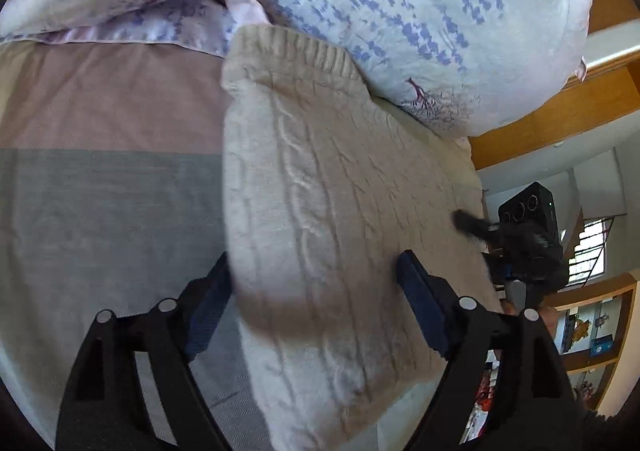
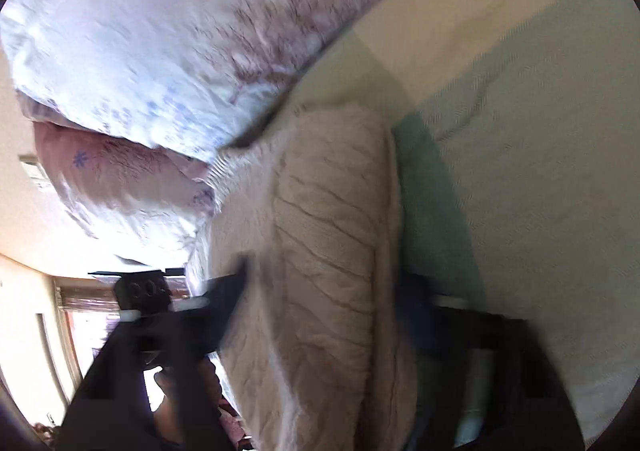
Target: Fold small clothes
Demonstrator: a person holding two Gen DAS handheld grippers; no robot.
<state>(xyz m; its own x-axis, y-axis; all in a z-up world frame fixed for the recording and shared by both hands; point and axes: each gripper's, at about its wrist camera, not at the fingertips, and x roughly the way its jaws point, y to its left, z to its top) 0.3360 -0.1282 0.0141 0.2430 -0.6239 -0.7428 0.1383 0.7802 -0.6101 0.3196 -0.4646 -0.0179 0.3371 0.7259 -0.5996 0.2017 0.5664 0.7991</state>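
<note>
Bed (image 1: pixel 100 191) with a sheet in broad bands: pink, grey-blue, cream. Right wrist view shows the same sheet (image 2: pixel 520 131) washed pale green and cream. Wooden headboard or frame (image 1: pixel 560 111) at right in the left view only, with shelves (image 1: pixel 592 335) and a window (image 1: pixel 588 251) beyond it.

Two pillows at the head of the bed. Large floral pillow (image 1: pixel 420 11), white with blue and red print, presses against the sweater's ribbed hem. A second, flatter pillow (image 1: pixel 120 3) lies left of it. Right view gives both pillows blurred: upper (image 2: pixel 160 31), lower pinkish one (image 2: pixel 120 179).

Sweater (image 1: pixel 320 211): cream cable knit, lying on the sheet, one side doubled over into a thick roll. The right view shows the rolled fold best (image 2: pixel 328 231), a rounded ridge running away from the camera.

Left gripper (image 1: pixel 314 271): jaws spread wide, one finger at each side of the knit, left finger partly hidden behind the raised fold. No clamping visible.

Right gripper (image 2: pixel 320 291): heavy motion blur. Dark fingers sit either side of the rolled fold, well apart; whether they pinch the cloth, cannot tell. In the left view it appears small at the sweater's far right edge (image 1: pixel 472 225), tip touching the knit.
</note>
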